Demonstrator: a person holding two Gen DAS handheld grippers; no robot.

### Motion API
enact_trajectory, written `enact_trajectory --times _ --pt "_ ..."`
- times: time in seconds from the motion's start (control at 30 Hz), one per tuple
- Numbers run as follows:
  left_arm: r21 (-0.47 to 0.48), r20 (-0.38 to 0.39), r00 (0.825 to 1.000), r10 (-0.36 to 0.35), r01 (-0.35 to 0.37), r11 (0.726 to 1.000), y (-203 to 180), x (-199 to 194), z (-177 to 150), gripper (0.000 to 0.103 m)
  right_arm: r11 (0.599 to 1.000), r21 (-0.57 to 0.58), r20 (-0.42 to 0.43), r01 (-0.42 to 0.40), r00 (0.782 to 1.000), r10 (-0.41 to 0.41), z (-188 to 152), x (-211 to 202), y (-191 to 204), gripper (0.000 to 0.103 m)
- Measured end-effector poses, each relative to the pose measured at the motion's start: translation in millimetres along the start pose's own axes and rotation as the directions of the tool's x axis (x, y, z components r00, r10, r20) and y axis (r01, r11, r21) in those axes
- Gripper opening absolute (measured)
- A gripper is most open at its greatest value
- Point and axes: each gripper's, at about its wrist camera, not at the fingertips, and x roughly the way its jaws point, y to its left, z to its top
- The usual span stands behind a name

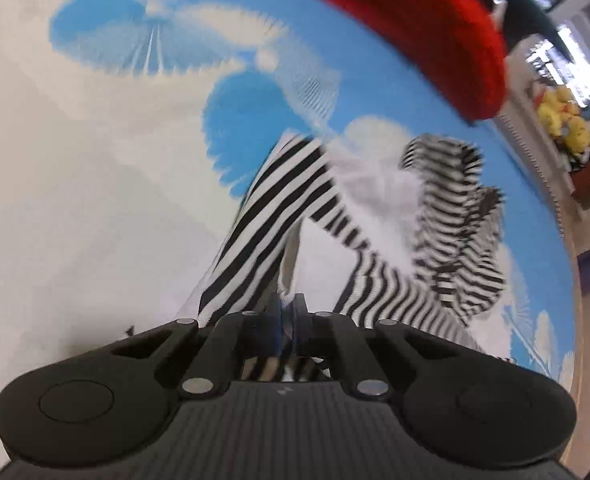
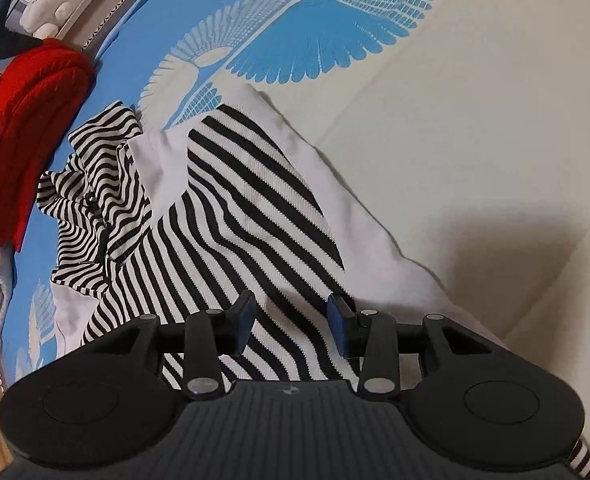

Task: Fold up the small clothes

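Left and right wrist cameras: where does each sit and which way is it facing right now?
Left wrist: on the left gripper, angled down along shut fingers pinching the striped garment; no hand shows.
Right wrist: on the right gripper, angled down over the same cloth, jaws apart; no hand shows.
Shared: striped garment, red knit, blue-and-cream bedspread.

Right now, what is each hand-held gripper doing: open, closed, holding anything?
Left hand-held gripper: closed on the black-and-white striped knit garment.
Right hand-held gripper: open above the same garment, gripping nothing.
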Motion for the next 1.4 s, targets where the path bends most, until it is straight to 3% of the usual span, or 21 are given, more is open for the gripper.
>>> enact_trajectory --times 0.07,0.13,0.2,0.27,0.33,0.43,0.47,0.53,0.6,0.67,0.77,0.87,0.93,0.97,1.07,1.2,1.4 --pt "0.031 -0.013 0.999 0.046 -0.045 0.998 -3.3 -3.4 -5.3 0.005 1.0 -0.001 0.011 0.012 1.0 -0.012 -0.8 -2.0 -0.5 0.041" --pt "0.039 -0.067 0.988 0.141 -0.139 0.99 1.5 7.6 -5.9 0.006 0.998 -0.009 0.037 0.068 0.997 -0.068 -1.7 -4.7 -1.7 0.041" --pt "0.083 -0.006 0.974 0.224 -0.223 0.971 -0.9 6.0 -2.7 0.007 0.995 0.006 0.048 0.097 0.994 -0.097 -1.4 -5.4 -5.9 0.041" --pt "0.179 0.1 0.975 0.199 -0.214 0.96 -16.6 -5.0 -0.3 0.008 0.991 0.02 0.07 0.13 0.989 -0.131 -2.2 -10.0 -8.9 0.042" --pt "0.289 0.12 0.987 0.106 -0.137 0.948 -31.9 -6.2 -2.0 0.018 0.992 -0.022 0.128 0.127 0.984 -0.124 -6.4 -20.2 -1.0 0.043" --pt "0.3 -0.025 0.998 0.064 -0.054 0.952 -29.9 20.4 -8.0 0.022 0.983 -0.171 0.177 0.06 0.984 -0.029 -18.1 -27.8 23.4 0.052" --pt "0.251 -0.115 0.99 0.081 -0.05 0.967 -19.5 37.2 -9.9 0.023 0.98 -0.194 0.162 0.037 0.987 -0.005 -21.3 -25.4 27.3 0.059" --pt "0.102 -0.263 0.961 0.086 -0.061 0.993 5.2 62.8 -15.5 0.023 0.99 -0.14 0.07 0.001 0.998 0.009 -24.5 -9.6 19.7 0.06" --pt "0.035 -0.241 0.969 0.062 -0.055 0.998 11.5 59.1 -9.9 0.023 0.996 -0.074 -0.012 0.044 0.999 -0.045 -26.0 7.4 6.0 0.055" --pt "0.107 -0.186 0.979 0.088 -0.069 0.992 -0.9 48.6 -3.5 0.025 0.994 -0.095 0.013 0.049 0.999 -0.048 -25.5 3.9 8.0 0.055" --pt "0.169 -0.11 0.989 0.094 -0.074 0.983 -10.2 42.5 -2.7 0.042 0.983 -0.174 0.074 0.053 0.996 -0.041 -23.7 -9.9 23.5 0.061" --pt "0.086 -0.23 0.969 0.091 -0.073 0.994 -0.2 63.1 -10.7 0.045 0.993 -0.115 0.023 0.015 1.0 -0.013 -19.0 -4.3 15.0 0.065" --pt "0.033 -0.204 0.975 0.081 -0.076 0.997 4.4 59.2 -9.7 0.045 0.999 -0.025 -0.044 0.026 0.999 -0.027 -17.7 4.9 1.8 0.062" --pt "0.047 -0.185 0.978 0.092 -0.085 0.995 0.9 55.4 -8.3 0.045 0.999 -0.027 -0.035 0.027 0.999 -0.028 -17.5 2.9 1.3 0.062" --pt "0.123 -0.078 0.994 0.082 -0.072 0.99 -16.8 37.7 -4.3 0.045 0.993 -0.108 0.026 0.047 0.999 -0.044 -17.9 -13.9 17.9 0.063" --pt "0.222 0.049 0.999 -0.013 0.002 0.975 -35.7 20.0 -10.3 0.047 0.969 -0.241 0.124 0.056 0.992 -0.027 -11.1 -35.1 39.2 0.067" --pt "0.305 0.08 0.996 -0.045 0.019 0.952 -46.9 16.6 -17.1 0.047 0.91 -0.408 0.196 0.08 0.981 0.001 -3.8 -51.2 60.8 0.069"
